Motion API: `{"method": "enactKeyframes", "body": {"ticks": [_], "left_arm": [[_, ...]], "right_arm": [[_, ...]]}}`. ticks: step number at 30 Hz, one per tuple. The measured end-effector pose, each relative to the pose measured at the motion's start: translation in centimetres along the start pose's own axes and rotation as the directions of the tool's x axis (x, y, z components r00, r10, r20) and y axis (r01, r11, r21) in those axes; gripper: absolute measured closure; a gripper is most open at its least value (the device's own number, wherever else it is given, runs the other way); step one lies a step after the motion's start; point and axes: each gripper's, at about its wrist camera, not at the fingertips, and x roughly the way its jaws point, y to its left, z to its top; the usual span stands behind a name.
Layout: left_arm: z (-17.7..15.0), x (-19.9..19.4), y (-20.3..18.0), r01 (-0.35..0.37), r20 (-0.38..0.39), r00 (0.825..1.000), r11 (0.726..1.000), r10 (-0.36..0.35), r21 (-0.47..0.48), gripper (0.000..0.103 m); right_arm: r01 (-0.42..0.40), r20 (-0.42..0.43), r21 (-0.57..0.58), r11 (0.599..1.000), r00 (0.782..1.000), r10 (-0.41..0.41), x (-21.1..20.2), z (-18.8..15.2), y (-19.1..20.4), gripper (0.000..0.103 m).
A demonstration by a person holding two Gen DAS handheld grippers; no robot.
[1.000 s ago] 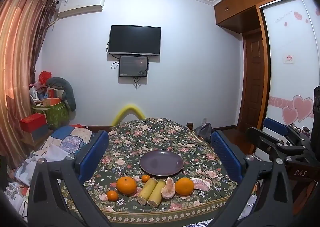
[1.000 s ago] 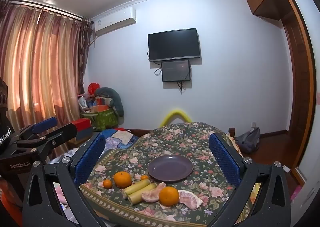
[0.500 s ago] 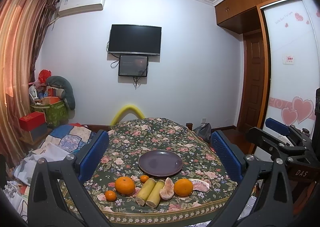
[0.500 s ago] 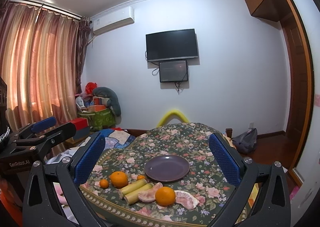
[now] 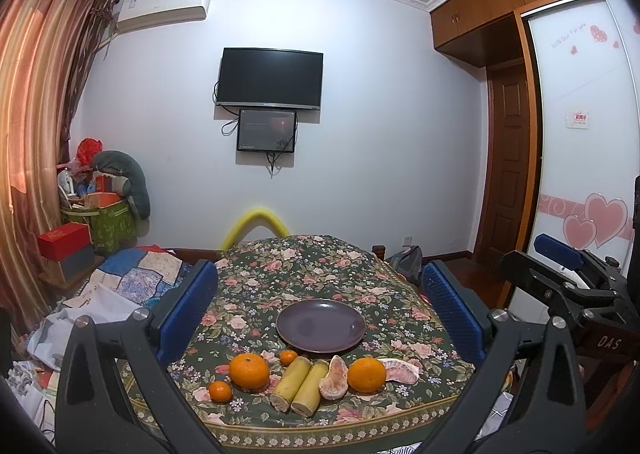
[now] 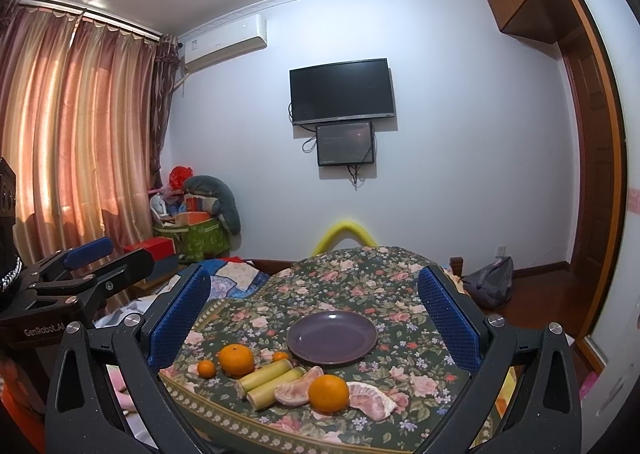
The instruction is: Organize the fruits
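Hovering level before the counter (image 5: 320, 266), both grippers (image 5: 320, 306) (image 6: 316, 310) are holding jaws wide, framing the plate (image 5: 320, 326) at lower centre.

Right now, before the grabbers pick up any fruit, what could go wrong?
The fruit sits close to the table's near edge, so a nudged big orange might roll off. The peeled pomelo pieces look soft and could squash. The plate is shallow, so round fruit may roll out. Both grippers, left and right, are open, holding nothing.
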Motion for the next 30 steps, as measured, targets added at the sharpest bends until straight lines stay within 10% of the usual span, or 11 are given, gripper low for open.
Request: {"method": "enactKeyframes", "body": {"ticks": [30], "left_arm": [[-0.5,1.1,0.3,-0.008,-0.019,1.000,1.000,0.008,0.003,0.000]], "right_arm": [[-0.001,-0.010,0.006,1.000,1.000,0.001,0.4,0.0,-0.2,0.000]]}}
